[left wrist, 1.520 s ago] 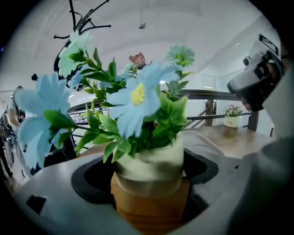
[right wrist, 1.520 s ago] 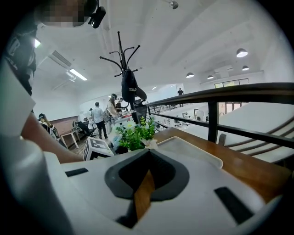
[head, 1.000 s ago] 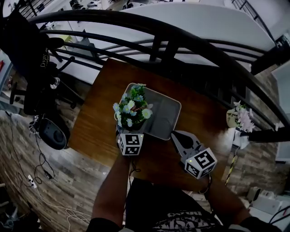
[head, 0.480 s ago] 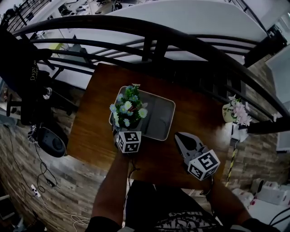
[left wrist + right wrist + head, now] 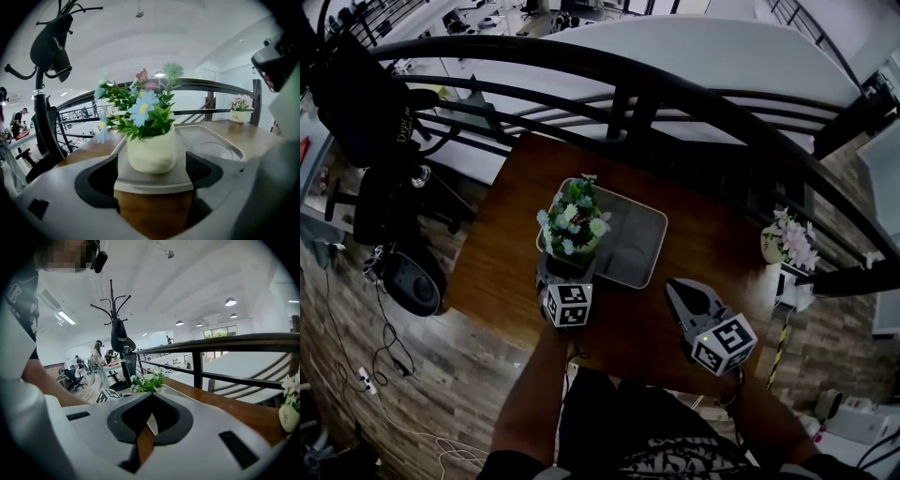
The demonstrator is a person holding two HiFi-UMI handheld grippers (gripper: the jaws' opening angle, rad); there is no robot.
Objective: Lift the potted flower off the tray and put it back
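A potted flower (image 5: 573,230) stands in the near left corner of a tray (image 5: 639,255) on a wooden bench (image 5: 495,246) — bare wood either side, a railing (image 5: 675,94) behind. Left tongs (image 5: 152,176) gape open, the pot just ahead of them; right tongs (image 5: 149,416) — closed, empty — sit right of the tray.

Grey tray (image 5: 639,246) on wooden table (image 5: 500,255)

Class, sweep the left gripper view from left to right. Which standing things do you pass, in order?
coat rack → potted flower → small pot of pink flowers
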